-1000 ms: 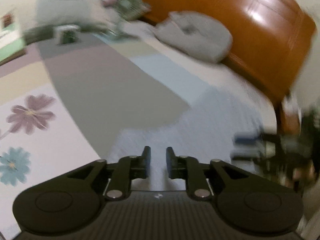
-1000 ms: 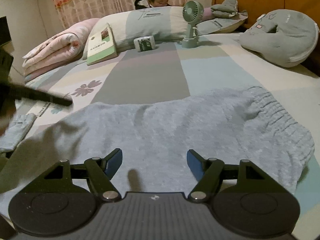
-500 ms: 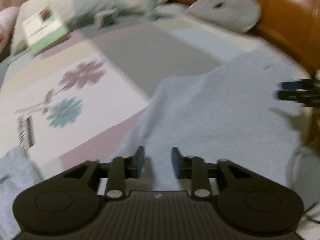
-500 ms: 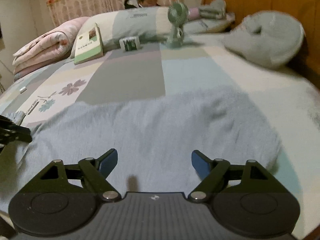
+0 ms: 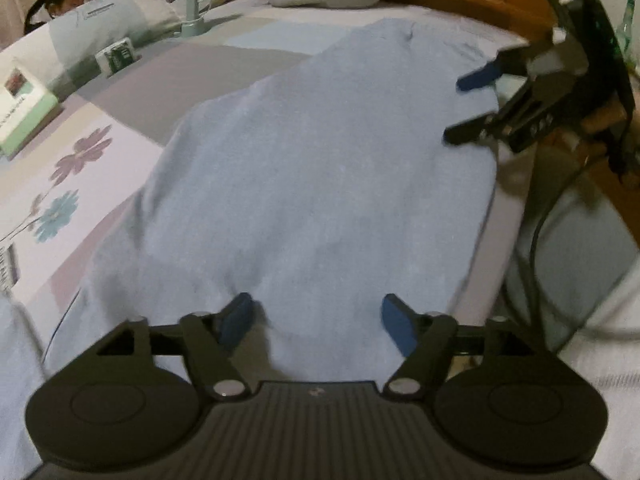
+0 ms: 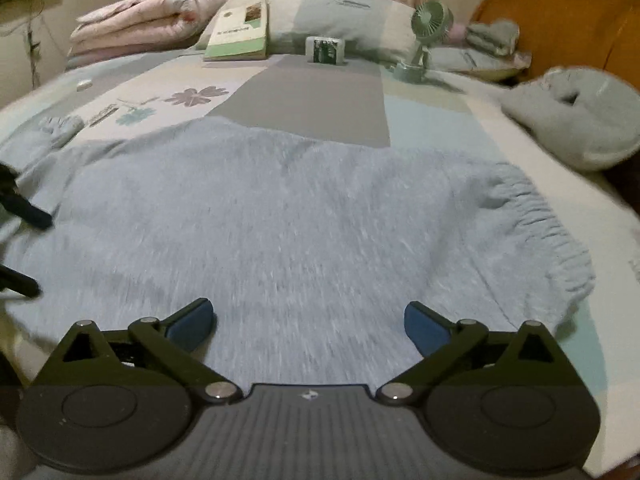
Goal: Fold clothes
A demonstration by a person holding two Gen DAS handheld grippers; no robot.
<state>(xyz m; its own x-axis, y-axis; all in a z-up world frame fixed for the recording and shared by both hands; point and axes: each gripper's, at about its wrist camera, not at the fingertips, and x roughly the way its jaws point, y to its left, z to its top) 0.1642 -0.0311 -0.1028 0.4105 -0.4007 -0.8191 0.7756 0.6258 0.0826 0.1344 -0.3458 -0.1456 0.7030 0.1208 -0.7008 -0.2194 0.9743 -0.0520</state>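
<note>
Lying flat across the near part of the bed [image 6: 304,92], the light blue garment [image 6: 288,216] runs crosswise to the person: in the right wrist view its ribbed, gathered end [image 6: 548,232] sits at the right, while the other end trails toward the left, where a sleeve-like piece [image 6: 60,128] reaches onto the flower-printed part of the cover. The long axis therefore goes from one gripper to the other — each has one end of the cloth in front of it.

The right gripper [image 6: 308,326] hovers over the near edge by the ribbed end, jaws widening and already spread very far, with cloth showing between the blue pads [image 6: 192,322] but nothing pinched. The left gripper [image 5: 318,320] is over the opposite stretch, its jaws also opening; the fabric passes beneath and between its fingers [image 5: 236,318] without being pressed. In the left wrist view the right gripper [image 5: 472,108] appears at the far right edge of the garment, fingers apart.

Both hands stand about equally close to the near hem, so a fold away from the person, across the short axis, looks to me the likeliest coming move — each gripper would need to dip and take the edge right under it. Whether the pads touch the fabric I cannot tell.
</note>
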